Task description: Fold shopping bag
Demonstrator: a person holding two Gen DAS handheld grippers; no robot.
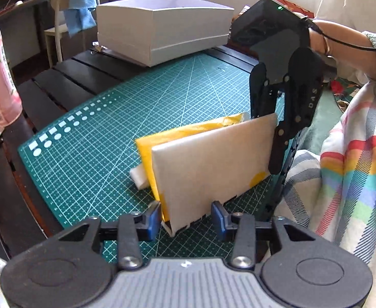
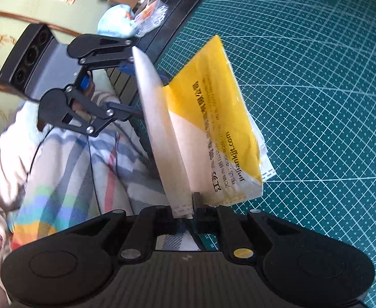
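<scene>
Folded shopping bag [image 1: 208, 164] between open left tongs [image 1: 186, 217]

Shopping bag [image 1: 208, 164] hides the right gripper's [image 1: 265, 141] jaws; perhaps clamped.

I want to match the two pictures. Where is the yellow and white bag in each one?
Left wrist view: shopping bag stands low in the middle, between the blue fingers.
Right wrist view: shopping bag fills the middle, slanting up from the bottom.
Shared landmark: the green cutting mat.
</scene>
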